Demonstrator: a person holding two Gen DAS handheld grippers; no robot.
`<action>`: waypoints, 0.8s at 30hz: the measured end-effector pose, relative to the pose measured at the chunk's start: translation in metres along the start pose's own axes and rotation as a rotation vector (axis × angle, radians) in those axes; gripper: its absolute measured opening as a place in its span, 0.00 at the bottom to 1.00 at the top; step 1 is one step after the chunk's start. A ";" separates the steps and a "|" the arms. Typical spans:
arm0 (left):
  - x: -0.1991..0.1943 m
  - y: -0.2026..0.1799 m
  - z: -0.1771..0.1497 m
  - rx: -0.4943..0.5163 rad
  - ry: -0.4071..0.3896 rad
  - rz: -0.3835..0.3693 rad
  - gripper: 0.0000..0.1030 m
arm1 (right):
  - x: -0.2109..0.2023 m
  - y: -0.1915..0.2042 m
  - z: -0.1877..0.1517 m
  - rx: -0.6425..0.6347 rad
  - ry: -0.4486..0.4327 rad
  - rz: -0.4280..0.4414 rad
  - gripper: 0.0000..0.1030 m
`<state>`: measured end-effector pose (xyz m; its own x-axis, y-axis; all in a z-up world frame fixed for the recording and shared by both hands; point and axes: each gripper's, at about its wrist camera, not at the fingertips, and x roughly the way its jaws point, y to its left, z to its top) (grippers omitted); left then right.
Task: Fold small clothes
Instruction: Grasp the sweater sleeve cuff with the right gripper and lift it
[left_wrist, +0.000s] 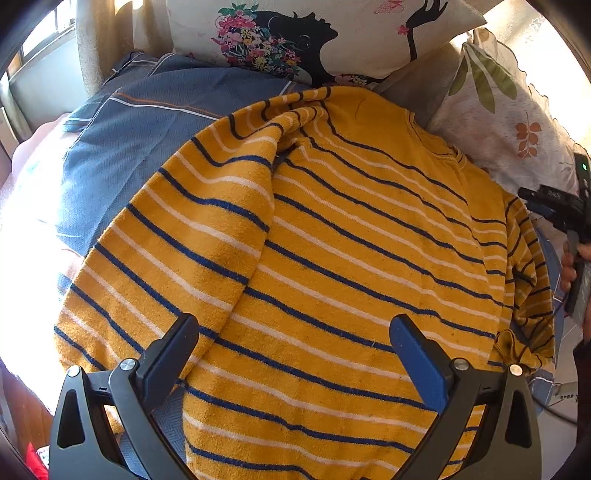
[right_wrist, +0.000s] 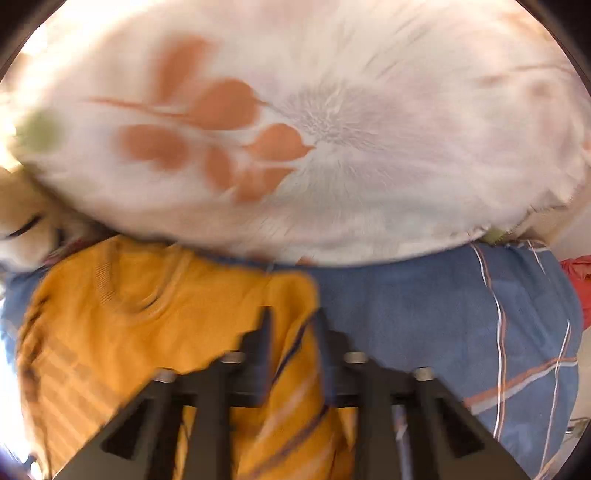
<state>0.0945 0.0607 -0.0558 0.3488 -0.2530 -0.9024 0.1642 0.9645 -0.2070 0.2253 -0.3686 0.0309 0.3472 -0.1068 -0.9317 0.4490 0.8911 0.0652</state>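
Note:
A small yellow shirt (left_wrist: 332, 240) with navy and white stripes lies spread on a blue bedsheet (left_wrist: 122, 147), its left sleeve folded in over the body. My left gripper (left_wrist: 293, 332) is open and empty, its fingers (left_wrist: 173, 354) hovering just above the shirt's lower part. My right gripper (right_wrist: 293, 332) is shut on a fold of the shirt (right_wrist: 155, 332), likely its right sleeve; this view is blurred. The right gripper also shows at the right edge of the left wrist view (left_wrist: 554, 210), next to the shirt's bunched right sleeve (left_wrist: 524, 295).
A white pillow with orange and green leaves (right_wrist: 295, 129) lies close behind the shirt; it also shows in the left wrist view (left_wrist: 517, 122). A pillow with a black silhouette print (left_wrist: 295, 37) is at the back. Red cloth (right_wrist: 580, 284) lies at the far right.

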 end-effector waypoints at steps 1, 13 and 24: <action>-0.001 -0.001 -0.001 -0.003 -0.002 -0.004 1.00 | -0.015 -0.003 -0.013 -0.001 -0.012 0.031 0.52; -0.016 -0.048 -0.048 0.034 0.019 -0.028 1.00 | -0.125 -0.074 -0.194 0.161 0.011 0.009 0.69; -0.074 -0.046 -0.066 0.005 -0.094 0.066 1.00 | -0.104 -0.118 -0.232 0.324 0.079 0.178 0.09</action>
<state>0.0004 0.0403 -0.0044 0.4441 -0.1951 -0.8745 0.1424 0.9790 -0.1461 -0.0544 -0.3601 0.0370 0.3845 0.0827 -0.9194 0.6292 0.7053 0.3266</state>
